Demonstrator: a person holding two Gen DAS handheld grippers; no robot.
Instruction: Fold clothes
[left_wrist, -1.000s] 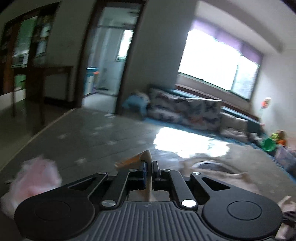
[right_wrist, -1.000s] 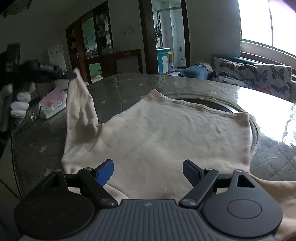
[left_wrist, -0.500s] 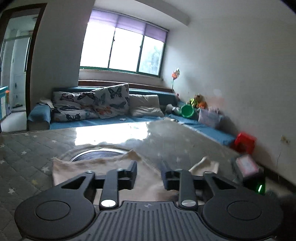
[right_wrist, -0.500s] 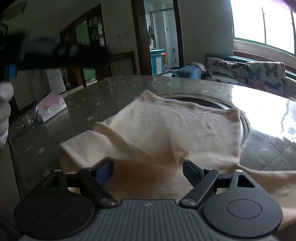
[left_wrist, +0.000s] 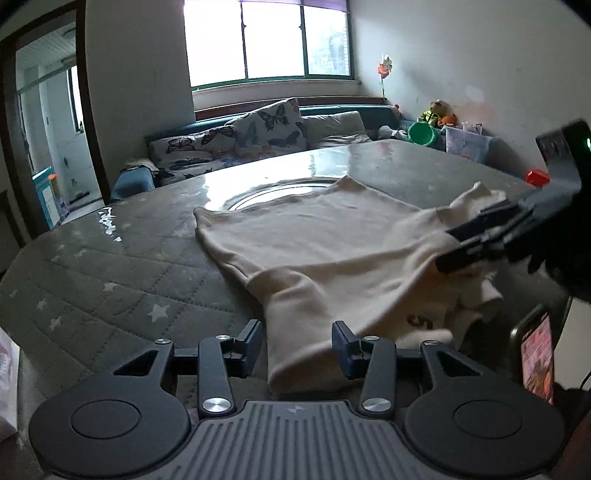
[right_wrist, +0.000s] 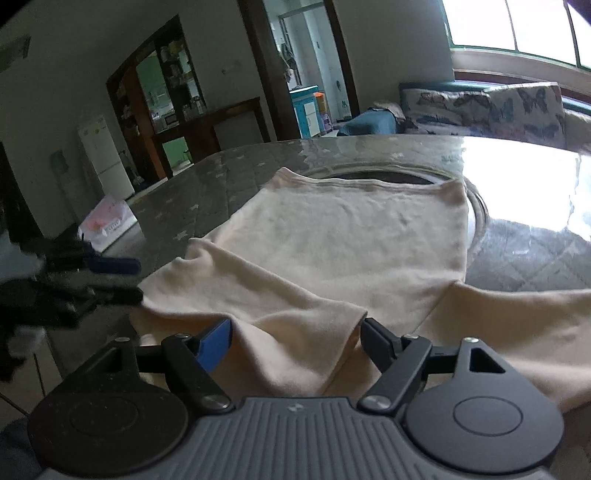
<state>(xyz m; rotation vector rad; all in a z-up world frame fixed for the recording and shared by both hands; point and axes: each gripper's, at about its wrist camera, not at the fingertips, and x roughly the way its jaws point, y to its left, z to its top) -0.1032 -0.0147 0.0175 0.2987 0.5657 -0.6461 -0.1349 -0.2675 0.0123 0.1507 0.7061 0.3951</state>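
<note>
A cream long-sleeved top (left_wrist: 314, 243) lies on the grey quilted table (left_wrist: 110, 280), hem towards the window. One sleeve is folded across the body, and its cuff end lies between the fingers of my left gripper (left_wrist: 295, 345), which is open. My right gripper (right_wrist: 295, 343) is open too, with the folded sleeve (right_wrist: 295, 332) lying between its fingers; it shows at the right of the left wrist view (left_wrist: 476, 236), over the garment's far side. The left gripper shows blurred at the left of the right wrist view (right_wrist: 110, 280).
A round metal ring (left_wrist: 273, 190) is set into the table centre, partly under the hem. A pink tissue pack (right_wrist: 107, 219) lies at the table's far left edge. A phone (left_wrist: 535, 354) stands by the near right edge. A sofa (left_wrist: 258, 136) runs under the window.
My left gripper opened and let go of the sleeve it held up, now laid across the body, then swung round and down to the table. The right gripper has shifted little.
</note>
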